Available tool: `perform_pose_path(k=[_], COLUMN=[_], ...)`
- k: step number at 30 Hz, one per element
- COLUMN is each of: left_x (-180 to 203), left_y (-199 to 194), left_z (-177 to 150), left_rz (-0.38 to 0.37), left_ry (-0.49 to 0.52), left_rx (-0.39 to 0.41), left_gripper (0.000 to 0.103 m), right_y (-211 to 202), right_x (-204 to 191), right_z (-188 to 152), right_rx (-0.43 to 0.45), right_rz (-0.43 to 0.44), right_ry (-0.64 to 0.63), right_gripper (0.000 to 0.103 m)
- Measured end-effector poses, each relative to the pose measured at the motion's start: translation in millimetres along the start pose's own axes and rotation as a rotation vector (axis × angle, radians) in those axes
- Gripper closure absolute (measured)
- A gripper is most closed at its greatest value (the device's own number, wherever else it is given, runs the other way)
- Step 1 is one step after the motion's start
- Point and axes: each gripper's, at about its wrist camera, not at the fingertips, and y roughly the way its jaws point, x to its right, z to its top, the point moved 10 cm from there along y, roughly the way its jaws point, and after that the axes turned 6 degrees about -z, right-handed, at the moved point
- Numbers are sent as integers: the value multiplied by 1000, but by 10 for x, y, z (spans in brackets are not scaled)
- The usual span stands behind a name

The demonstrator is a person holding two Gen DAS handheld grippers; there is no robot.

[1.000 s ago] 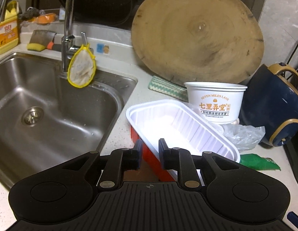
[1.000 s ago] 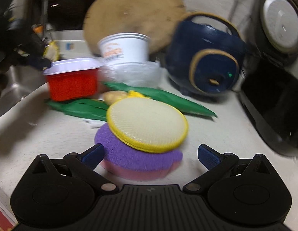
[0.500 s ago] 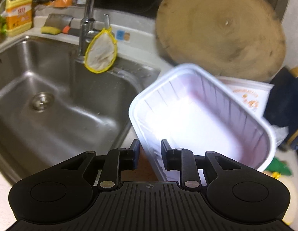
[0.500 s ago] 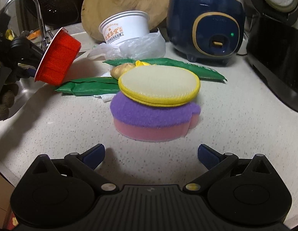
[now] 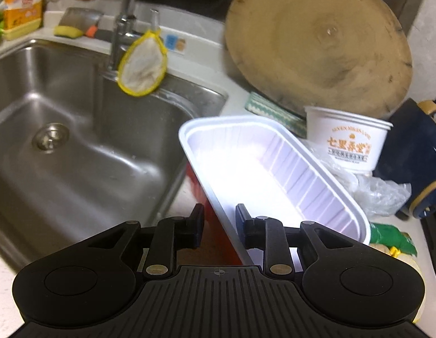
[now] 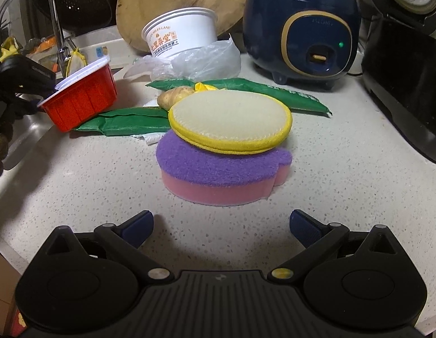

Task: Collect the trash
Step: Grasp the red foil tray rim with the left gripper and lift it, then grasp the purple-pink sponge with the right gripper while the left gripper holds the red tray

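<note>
A red plastic tray with a white inside [image 5: 260,174] is tilted at the sink's edge. My left gripper [image 5: 219,222] has the tray's near wall between its pads, and its jaws are closing on it. In the right wrist view the same tray [image 6: 82,95] hangs slanted beside the green wrappers [image 6: 127,121]. A white paper bowl [image 6: 180,35], a crumpled clear bag [image 6: 195,62] and a piece of ginger [image 6: 172,97] lie behind. My right gripper [image 6: 222,225] stands open above the counter, just short of a yellow-rimmed scrubber [image 6: 229,118] that lies on a purple and pink sponge [image 6: 218,174].
A steel sink [image 5: 63,140] with a tap is on the left. A round wooden board [image 5: 316,42] leans at the back. At the right stand a blue rice cooker [image 6: 302,28] and a black appliance [image 6: 403,90]. A gloved hand [image 6: 1,129] shows at the left edge.
My left gripper lifted the tray off the counter and tipped it steeply; it now sits lower and flatter. The right gripper stays open, hardly moved.
</note>
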Motion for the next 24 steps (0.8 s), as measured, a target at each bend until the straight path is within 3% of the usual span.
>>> perform_pose_path(k=[5,8,12,15,17,20,22,24], left_x=[16,3,28,142,183,156,98,77], left_y=[-162,-422,-737,-855,-912,-997,-1033,-1026], left_z=[-82,-186,-437,-669,-787,-833,-789,-741], left_rz=[-23,-39,-94,-170,-175,-108,-63,-79], left_ry=[27,86,133,161,177,224,230,197], left_rx=[5,26,3,-55,-74,-52,-24,-12], left_gripper=[90,90,89,89,89,89,89,89], right_y=[20,-4,-79,-38,11,-75,-149,-208], right_x=[31,6,-12,-24,-30,111,348,589], right_z=[-2,4,117,264,282,233,176,120], right_rx=[-23,-23,50,125,128,155,184,195], right_rz=[-18,21,30,-51,-90,-159,-283,-378], right_ry=[-5,-21,46,44,7,-29,-48,-32], right_gripper=[0,3,9,9,9,9,9,9])
